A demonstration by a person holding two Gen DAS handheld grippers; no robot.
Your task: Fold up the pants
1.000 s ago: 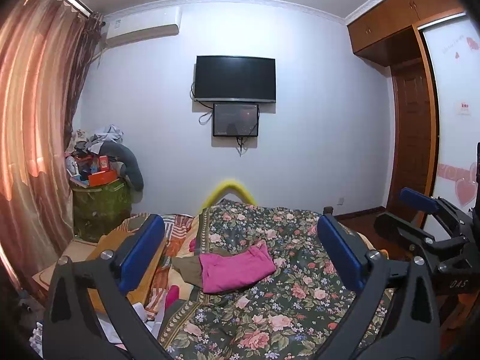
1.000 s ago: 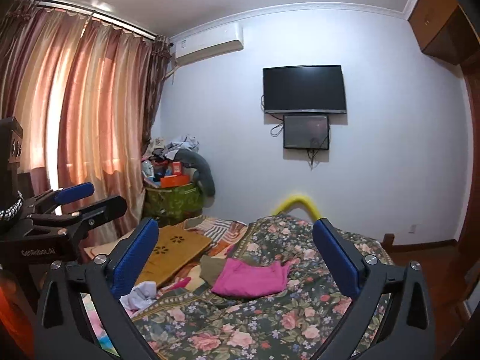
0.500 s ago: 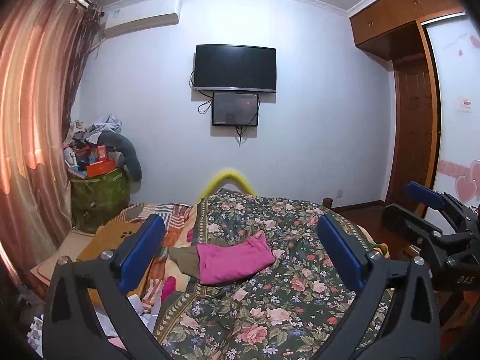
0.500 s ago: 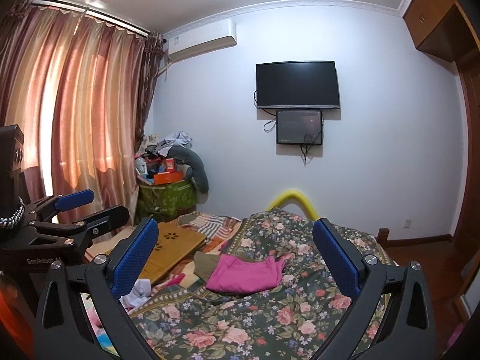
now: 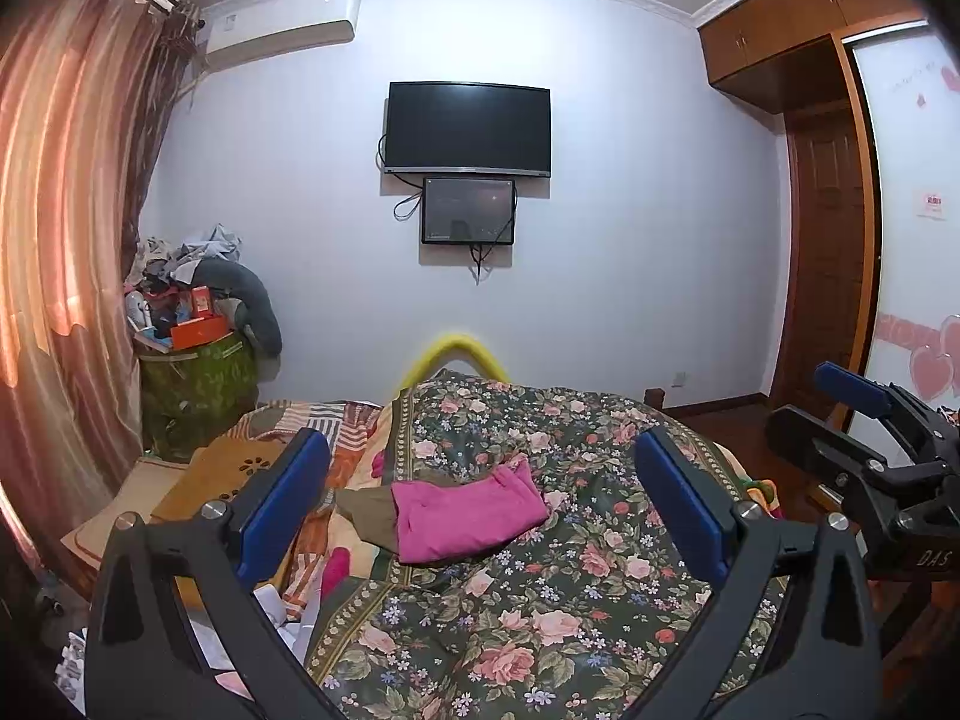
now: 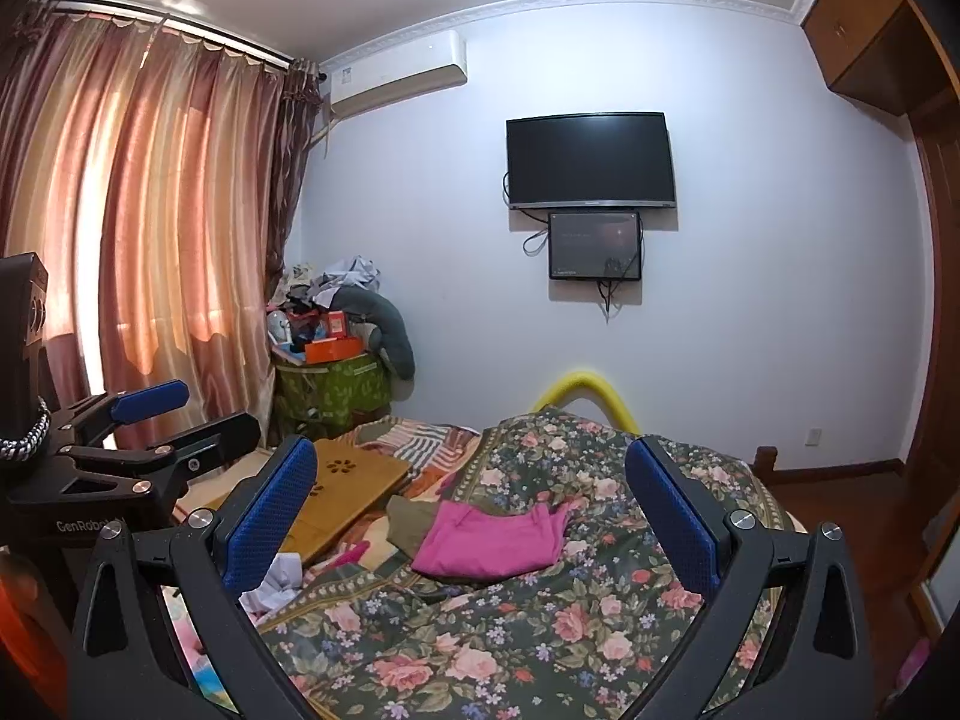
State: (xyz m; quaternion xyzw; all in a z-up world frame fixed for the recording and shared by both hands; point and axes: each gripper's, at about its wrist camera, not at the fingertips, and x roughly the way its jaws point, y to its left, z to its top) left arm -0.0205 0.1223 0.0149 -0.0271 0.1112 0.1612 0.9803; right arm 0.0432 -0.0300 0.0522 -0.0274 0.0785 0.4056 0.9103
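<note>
Folded pink pants [image 5: 465, 513] lie on the floral bedspread [image 5: 540, 600] near the bed's middle; they also show in the right wrist view [image 6: 492, 543]. An olive garment [image 5: 366, 519] lies against their left edge. My left gripper [image 5: 480, 501] is open and empty, held above the bed well short of the pants. My right gripper [image 6: 471, 507] is open and empty too, at about the same distance. Each gripper shows at the edge of the other's view, the right one [image 5: 864, 420] and the left one [image 6: 156, 414].
A tan wooden lap tray [image 6: 354, 489] and loose cloths lie on the bed's left side. A green bin piled with clutter [image 5: 192, 372] stands in the far corner by the curtains. A yellow padded footboard [image 5: 456, 354], a wall TV [image 5: 468, 129] and a wardrobe are beyond.
Both grippers have tilted up and drawn back a little; the bed and pink pants sit lower in both views. Both stay open and empty.
</note>
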